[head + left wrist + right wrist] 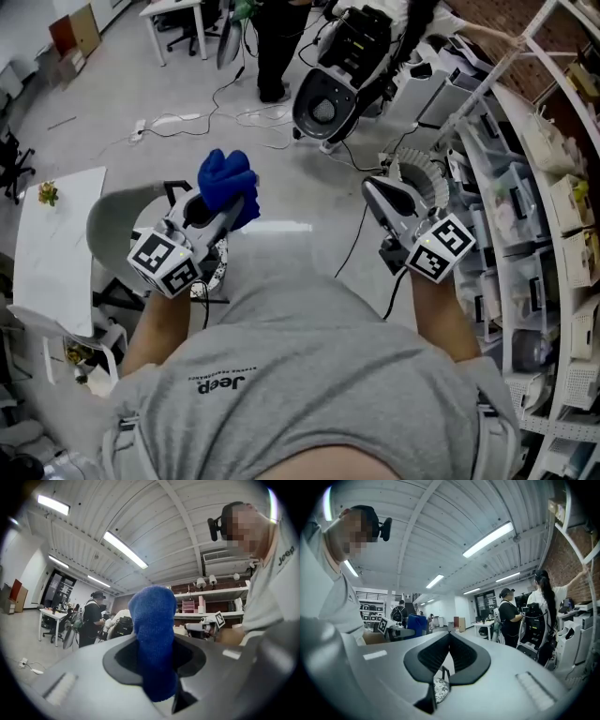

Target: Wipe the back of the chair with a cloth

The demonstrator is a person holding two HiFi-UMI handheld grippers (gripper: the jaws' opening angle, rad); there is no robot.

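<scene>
Gripping blue cloth [228,180] in left claw [231,208]; holding right claw [373,188] closed, empty. Chair [108,225] down-left of cloth, nearer left.

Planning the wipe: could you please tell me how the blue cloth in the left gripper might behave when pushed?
The blue cloth bulges in a rounded wad past the left gripper, so it is probably soft and floppy. Its fuzzy surface likely drags rather than slips.
</scene>
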